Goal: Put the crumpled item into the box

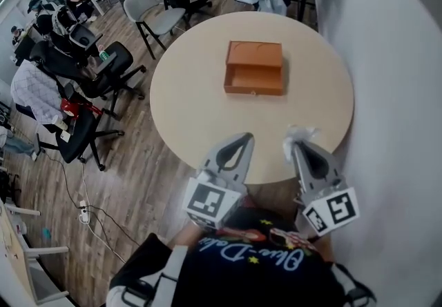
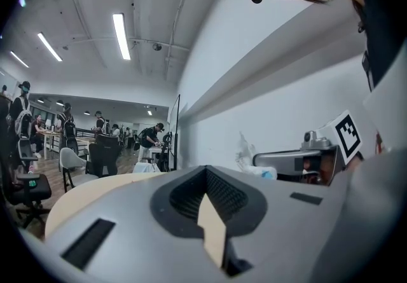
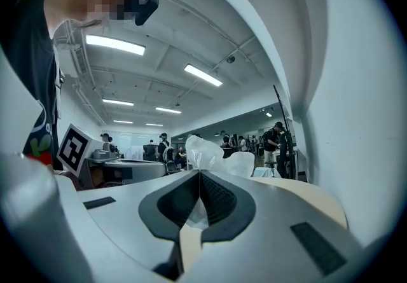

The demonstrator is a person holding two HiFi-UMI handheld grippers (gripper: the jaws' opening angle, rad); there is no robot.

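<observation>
Hovering side by side above the near edge of the table (image 1: 181, 109), the 2 grippers are held close to the person's chest, their tips angled slightly toward each other and pointing toward the box (image 1: 254, 68).

The right gripper (image 1: 297, 147) has its jaws pressed together on the wad (image 1: 301, 134), a white crumpled piece that sticks up past the fingertips. The right gripper view shows the same pinch: the wad (image 3: 205, 153) is caught in the seam between the closed jaws, with a thin bit of it showing lower in the notch.

The left gripper (image 1: 244, 138) has its jaws closed against each other with nothing between them; in the left gripper view only the bare seam meets at the tips (image 2: 205, 171).

The box is orange, with 1 open compartment facing the person. It sits near the middle of the table, well apart from both grippers.
</observation>
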